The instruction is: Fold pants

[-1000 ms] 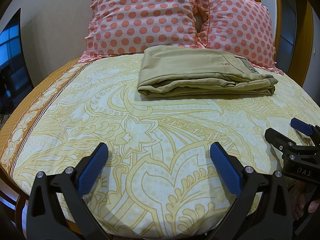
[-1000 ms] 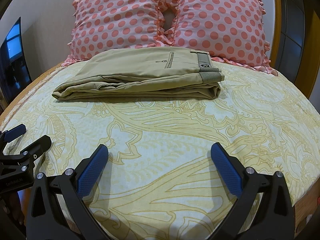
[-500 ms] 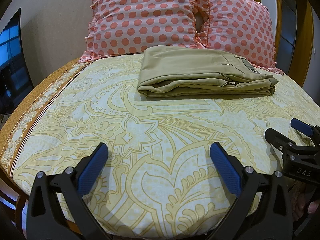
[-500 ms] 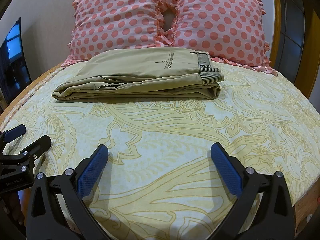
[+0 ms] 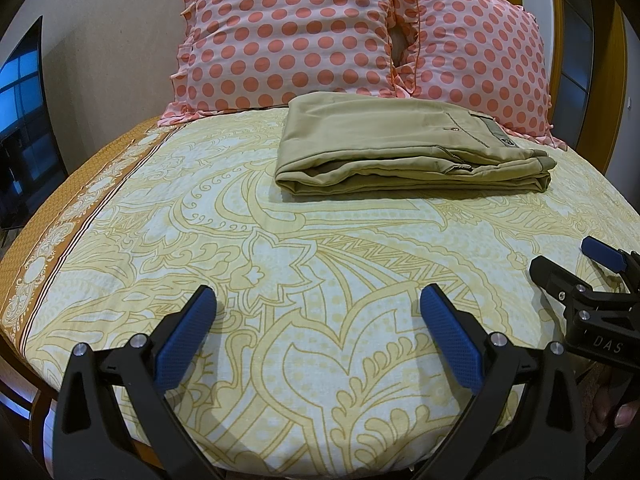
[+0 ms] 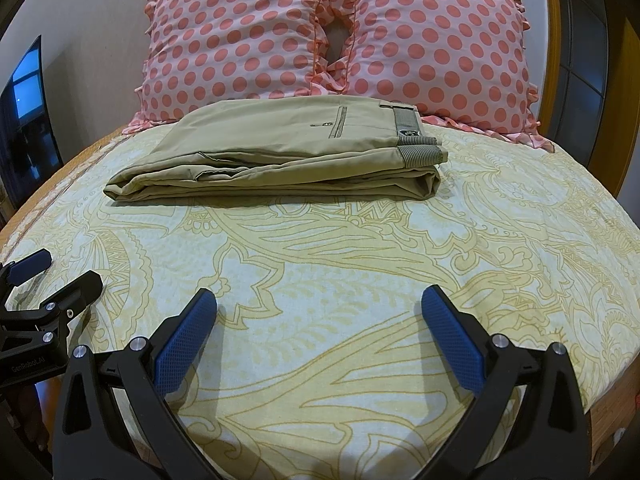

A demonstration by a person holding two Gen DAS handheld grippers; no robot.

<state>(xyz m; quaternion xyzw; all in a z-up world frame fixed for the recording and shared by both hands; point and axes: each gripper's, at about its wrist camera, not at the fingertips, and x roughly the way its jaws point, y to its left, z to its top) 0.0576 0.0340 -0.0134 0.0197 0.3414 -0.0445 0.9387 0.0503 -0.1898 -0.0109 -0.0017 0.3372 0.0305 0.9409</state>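
Note:
Khaki pants (image 5: 400,148) lie folded in a flat stack on the bed, near the pillows; they also show in the right wrist view (image 6: 288,156), waistband at the right end. My left gripper (image 5: 318,308) is open and empty, low over the near part of the bed, well short of the pants. My right gripper (image 6: 318,308) is open and empty, beside it on the right. Each gripper shows in the other's view: the right one (image 5: 568,264) at the right edge, the left one (image 6: 60,272) at the left edge.
The bed has a yellow patterned sheet (image 5: 320,264) with a brown border on the left. Two pink polka-dot pillows (image 6: 332,36) lean at the head, just behind the pants. A dark screen (image 5: 24,120) stands at the left. A wooden frame (image 6: 612,128) is on the right.

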